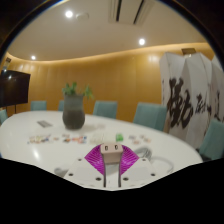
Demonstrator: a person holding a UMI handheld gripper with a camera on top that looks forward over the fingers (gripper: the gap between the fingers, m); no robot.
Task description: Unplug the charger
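My gripper (pixel 112 160) is raised above a white oval table (pixel 40 150). Its two purple pads (pixel 96 160) slant in towards each other and press on a small white charger block (pixel 112 152) held between the fingertips. A pale strip runs from the block down between the fingers. No socket or power strip is in view.
A dark vase with a green plant (pixel 73 112) stands on the table beyond the fingers to the left, with small cards and items (pixel 45 138) around it. Teal chairs (pixel 150 115) line the far side. A white banner with black lettering (pixel 190 100) hangs at right; a dark screen (pixel 12 88) at left.
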